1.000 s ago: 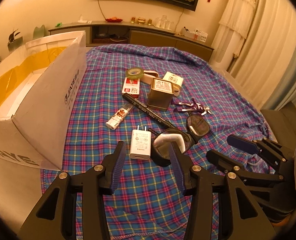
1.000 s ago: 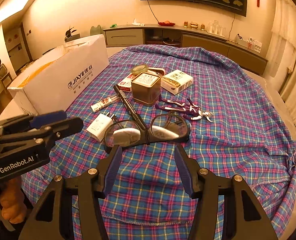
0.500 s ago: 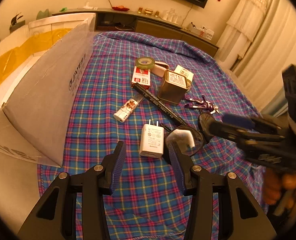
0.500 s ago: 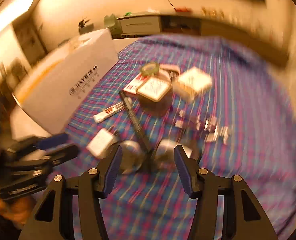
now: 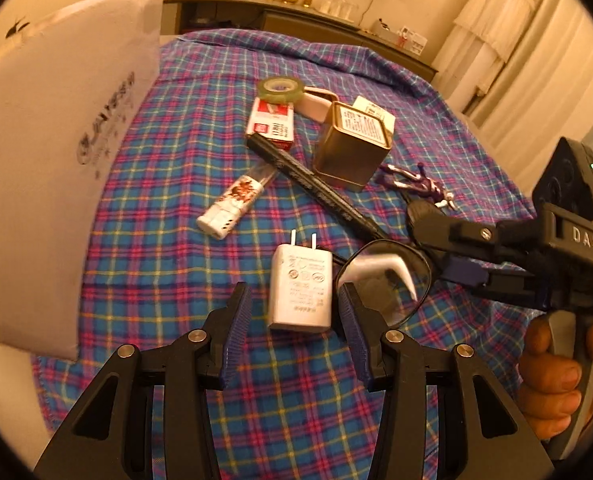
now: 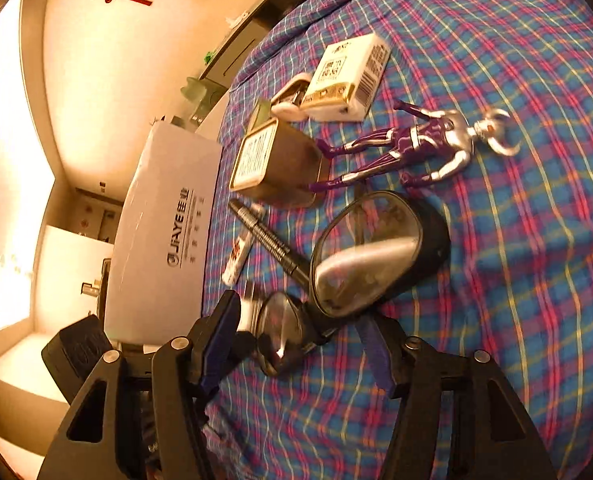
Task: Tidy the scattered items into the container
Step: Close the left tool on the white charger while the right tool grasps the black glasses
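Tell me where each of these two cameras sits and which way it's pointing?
Left wrist: sits on the left gripper, looking down at the white charger; the right gripper and a hand show too.
Right wrist: sits on the right gripper, tilted sideways, looking at the glasses; its jaws are opening around them.
Shared: glasses, gold tin, black marker, white box.

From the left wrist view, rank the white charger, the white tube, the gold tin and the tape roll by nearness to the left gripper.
1. White charger, between the left gripper fingers.
2. White tube, ahead, slightly left.
3. Gold tin, farther, right of centre.
4. Tape roll, farthest, at the pile's back.
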Tool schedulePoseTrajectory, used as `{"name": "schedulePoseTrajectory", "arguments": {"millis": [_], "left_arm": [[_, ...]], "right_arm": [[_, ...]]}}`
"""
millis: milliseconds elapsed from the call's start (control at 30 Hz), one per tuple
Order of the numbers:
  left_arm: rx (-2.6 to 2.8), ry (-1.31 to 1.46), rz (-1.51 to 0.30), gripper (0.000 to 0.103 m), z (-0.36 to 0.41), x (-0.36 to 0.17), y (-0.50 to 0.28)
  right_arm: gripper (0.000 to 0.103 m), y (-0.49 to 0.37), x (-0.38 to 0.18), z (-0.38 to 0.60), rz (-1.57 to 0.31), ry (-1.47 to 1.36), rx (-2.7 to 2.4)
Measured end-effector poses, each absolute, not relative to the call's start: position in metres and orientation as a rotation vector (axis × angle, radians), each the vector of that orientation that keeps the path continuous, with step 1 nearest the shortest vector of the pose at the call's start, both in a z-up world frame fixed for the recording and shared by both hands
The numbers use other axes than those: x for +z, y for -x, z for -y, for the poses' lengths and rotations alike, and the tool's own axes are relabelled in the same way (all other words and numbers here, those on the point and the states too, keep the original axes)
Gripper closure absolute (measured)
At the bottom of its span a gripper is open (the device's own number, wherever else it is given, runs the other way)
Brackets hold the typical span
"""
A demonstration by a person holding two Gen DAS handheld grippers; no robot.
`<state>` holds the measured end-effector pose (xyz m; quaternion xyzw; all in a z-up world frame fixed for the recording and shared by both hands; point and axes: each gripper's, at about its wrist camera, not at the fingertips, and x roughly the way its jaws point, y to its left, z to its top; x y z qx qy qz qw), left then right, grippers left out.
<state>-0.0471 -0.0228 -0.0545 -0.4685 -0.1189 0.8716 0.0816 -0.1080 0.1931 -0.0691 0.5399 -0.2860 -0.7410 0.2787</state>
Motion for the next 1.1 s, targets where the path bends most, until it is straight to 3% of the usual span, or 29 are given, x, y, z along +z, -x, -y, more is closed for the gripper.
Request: {"name": "schedulePoseTrajectory", "arguments": {"millis": [67,300,367,467,567,667,700,733,800,900,1000,1100], "left_arm": [[2.606,1.388,0.337,0.055,0.021,-0.054,0.05],[2.611,1.366,0.344,0.055,0.024,-0.056,0.055],[2.618,1.365,0.333,0.055,0.025,-0.056,0.054],[2.65,1.357,0.303,0.055,0.024,-0.056,0.046],[2.678,1.359,0.209,0.055,0.015,-0.055,0.045],[2.705,1.369,0.121,0.056,0.005,-0.056,0.047],[2.72,1.375,0.1,0.059,0.003,-0.056,0.049],[2.74,1.378,0.092,0.072,0.004,-0.056,0.05],[2.755,1.372,0.1,0.072,0.006,-0.057,0.051],[2.739,1.366,0.115,0.072,0.009,-0.057,0.05],[2.746,1.361,0.105,0.07,0.007,-0.058,0.05],[2.777,1.361,0.03,0.068,-0.002,-0.06,0.051]], "right_arm": [[0.057,0.111,-0.068,-0.186,0.733,-1.448,-1.998],[0.058,0.122,-0.071,-0.171,0.714,-1.429,-2.006],[0.076,0.123,-0.068,-0.169,0.649,-1.445,-2.038],[0.084,0.12,-0.062,-0.178,0.67,-1.434,-2.052],[0.085,0.118,-0.053,-0.185,0.679,-1.413,-2.071],[0.085,0.117,-0.047,-0.188,0.672,-1.401,-2.084],[0.085,0.117,-0.045,-0.189,0.659,-1.399,-2.092],[0.085,0.117,-0.044,-0.192,0.649,-1.4,-2.093],[0.084,0.115,-0.042,-0.191,0.622,-1.411,-2.086],[0.076,0.116,-0.05,-0.186,0.611,-1.442,-2.067],[0.055,0.129,-0.064,-0.174,0.637,-1.468,-2.03],[0.051,0.134,-0.065,-0.162,0.622,-1.416,-2.047]]}}
